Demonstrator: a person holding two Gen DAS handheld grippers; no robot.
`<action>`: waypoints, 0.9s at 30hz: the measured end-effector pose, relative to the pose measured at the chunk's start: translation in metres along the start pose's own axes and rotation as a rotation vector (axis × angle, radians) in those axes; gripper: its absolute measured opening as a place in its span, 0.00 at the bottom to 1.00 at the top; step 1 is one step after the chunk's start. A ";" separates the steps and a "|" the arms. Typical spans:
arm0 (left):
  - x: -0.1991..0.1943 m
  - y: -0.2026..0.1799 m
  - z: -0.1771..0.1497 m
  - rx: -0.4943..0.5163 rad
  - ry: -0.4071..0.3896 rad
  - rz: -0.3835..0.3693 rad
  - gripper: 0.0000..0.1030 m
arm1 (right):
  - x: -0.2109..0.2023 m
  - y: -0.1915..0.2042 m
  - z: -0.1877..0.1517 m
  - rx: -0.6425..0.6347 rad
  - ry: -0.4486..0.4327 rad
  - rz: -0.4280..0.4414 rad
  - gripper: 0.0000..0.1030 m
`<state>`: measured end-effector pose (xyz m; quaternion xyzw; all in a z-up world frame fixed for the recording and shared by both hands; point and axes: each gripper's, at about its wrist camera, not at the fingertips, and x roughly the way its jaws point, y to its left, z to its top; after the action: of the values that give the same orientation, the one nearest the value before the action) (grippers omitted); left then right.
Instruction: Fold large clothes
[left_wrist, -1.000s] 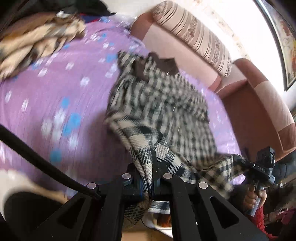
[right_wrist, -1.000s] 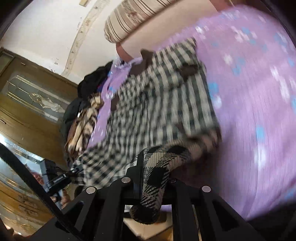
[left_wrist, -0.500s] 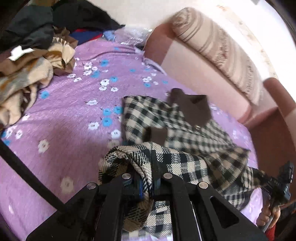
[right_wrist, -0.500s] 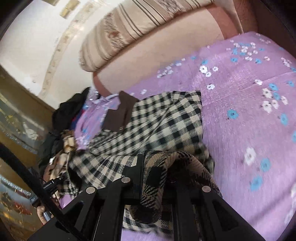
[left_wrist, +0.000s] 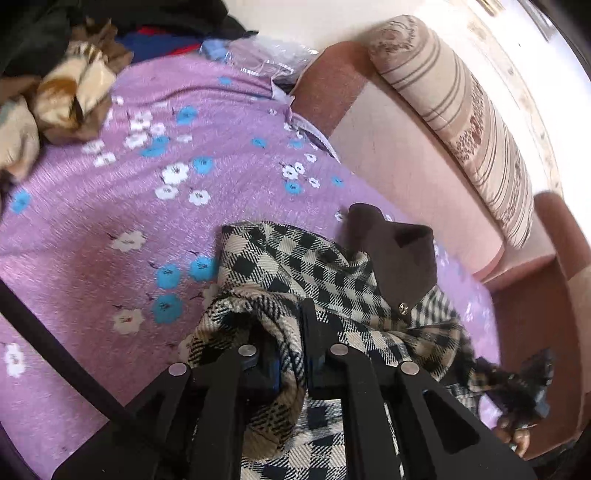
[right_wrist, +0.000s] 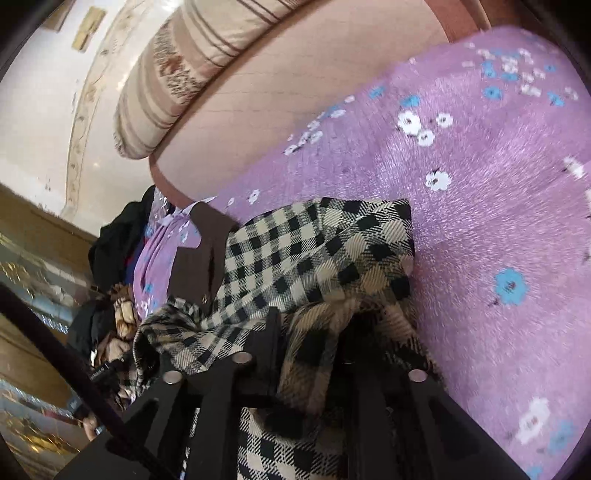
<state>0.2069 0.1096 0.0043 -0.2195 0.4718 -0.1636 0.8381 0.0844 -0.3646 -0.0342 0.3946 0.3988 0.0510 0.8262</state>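
Observation:
A black-and-cream checked coat (left_wrist: 295, 266) (right_wrist: 314, 251) with a brown collar (left_wrist: 399, 254) (right_wrist: 195, 258) lies doubled over on the purple flowered bed sheet (left_wrist: 147, 221) (right_wrist: 498, 203). My left gripper (left_wrist: 286, 332) sits low over the coat's near left part. A thick fold of checked cloth is still pinched between its pads while its jaws are opening. My right gripper (right_wrist: 310, 325) is at the coat's right side. Its jaws are opening too, and the cloth hangs loose between them with a dark gap beside the right finger. The other gripper and a hand (left_wrist: 513, 435) show blurred at the right edge.
A pink padded headboard (left_wrist: 406, 155) (right_wrist: 295, 92) with a striped bolster (left_wrist: 461, 103) runs behind the coat. A heap of brown, cream and dark clothes (left_wrist: 55, 92) lies at the bed's far left. A wooden wardrobe (right_wrist: 22, 332) stands beyond.
Both grippers carried the coat's edge across the bed toward the collar and sank, so the coat now lies folded over. The right jaws have spread apart.

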 end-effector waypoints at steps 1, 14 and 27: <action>0.002 0.002 0.002 -0.014 0.006 -0.018 0.10 | 0.004 -0.002 0.002 0.010 0.001 0.010 0.32; -0.026 0.039 0.018 -0.266 -0.141 -0.106 0.66 | 0.009 -0.001 0.015 0.004 -0.081 0.005 0.66; -0.032 0.029 0.010 -0.110 -0.107 0.049 0.69 | -0.001 0.023 0.006 -0.088 -0.100 -0.046 0.72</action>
<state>0.2013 0.1516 0.0170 -0.2620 0.4398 -0.1048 0.8526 0.0932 -0.3525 -0.0158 0.3507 0.3634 0.0296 0.8626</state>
